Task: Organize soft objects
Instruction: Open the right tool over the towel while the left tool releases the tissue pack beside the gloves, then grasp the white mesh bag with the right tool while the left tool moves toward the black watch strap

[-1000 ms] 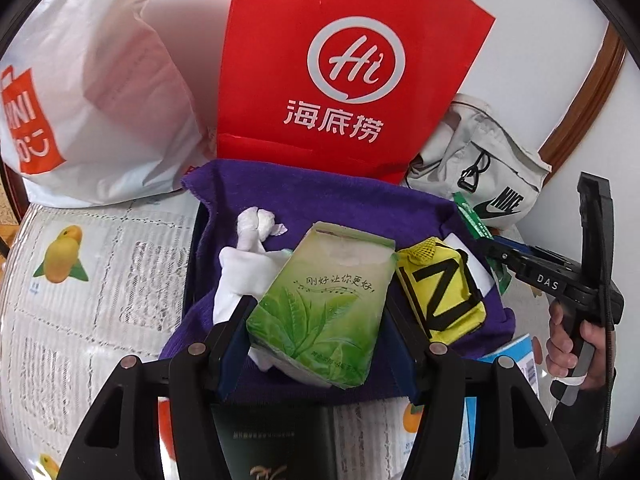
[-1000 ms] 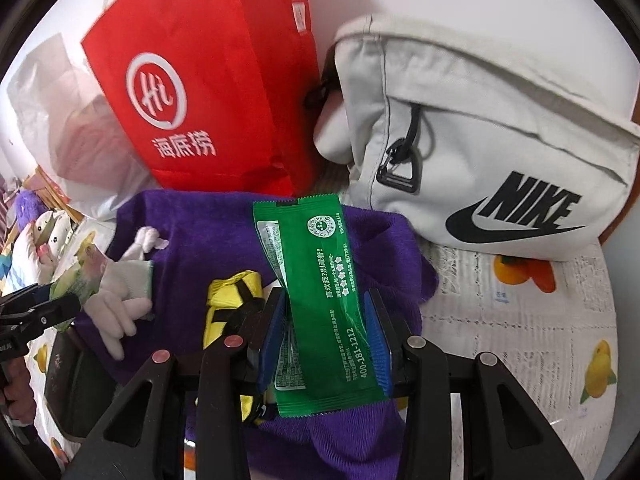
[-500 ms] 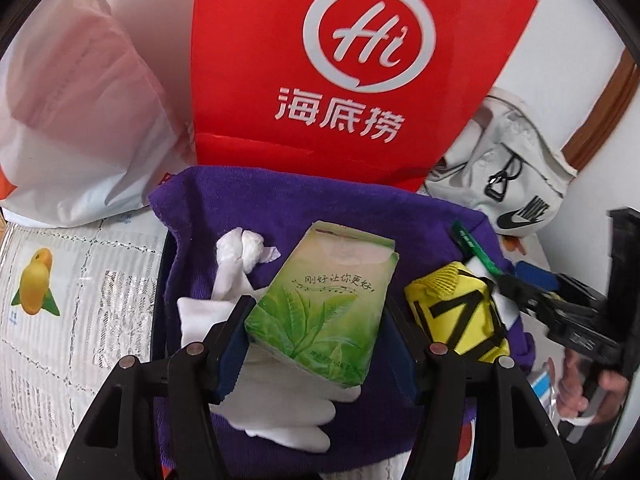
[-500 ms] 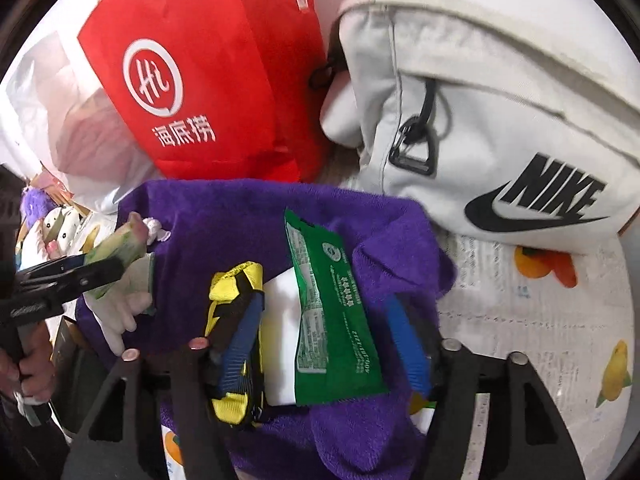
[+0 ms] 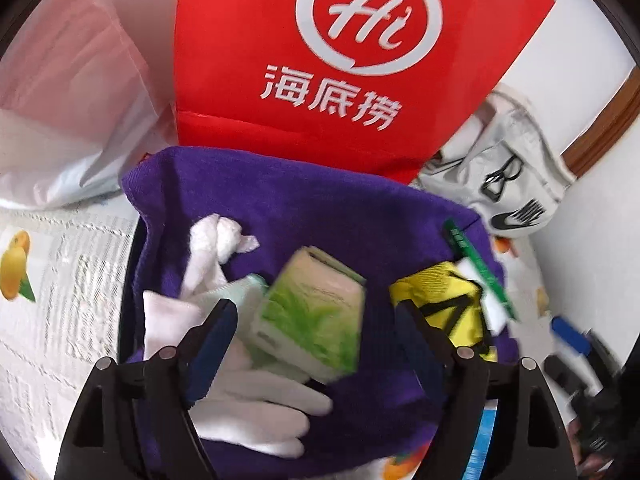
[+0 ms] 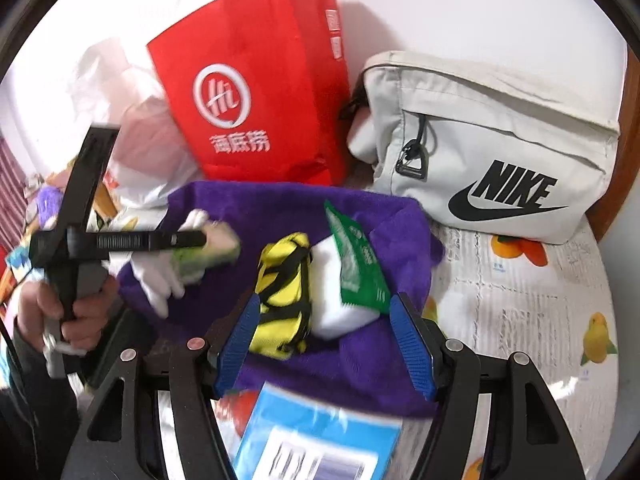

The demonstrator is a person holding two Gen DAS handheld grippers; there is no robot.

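A purple towel point(image 5: 304, 216) lies spread on the table and holds the items. My left gripper point(image 5: 316, 328) is open; the green tissue pack point(image 5: 312, 312) sits blurred between its fingers on the white gloves point(image 5: 256, 396). My right gripper point(image 6: 324, 332) is open and pulled back; the green wipes packet point(image 6: 356, 264) rests on a white block point(image 6: 332, 316) beside the yellow-black pouch point(image 6: 284, 292). The left gripper also shows in the right wrist view point(image 6: 204, 240), over the tissue pack point(image 6: 204, 256).
A red paper bag point(image 5: 340, 60) and a white plastic bag point(image 5: 68, 92) stand behind the towel. A grey Nike bag point(image 6: 492, 152) lies at the right. A blue-white booklet point(image 6: 320, 440) lies at the front. The tablecloth point(image 6: 520, 300) has fruit prints.
My left gripper opened and the tissue pack dropped onto the gloves. My right gripper let go of the green wipes packet and drew back.
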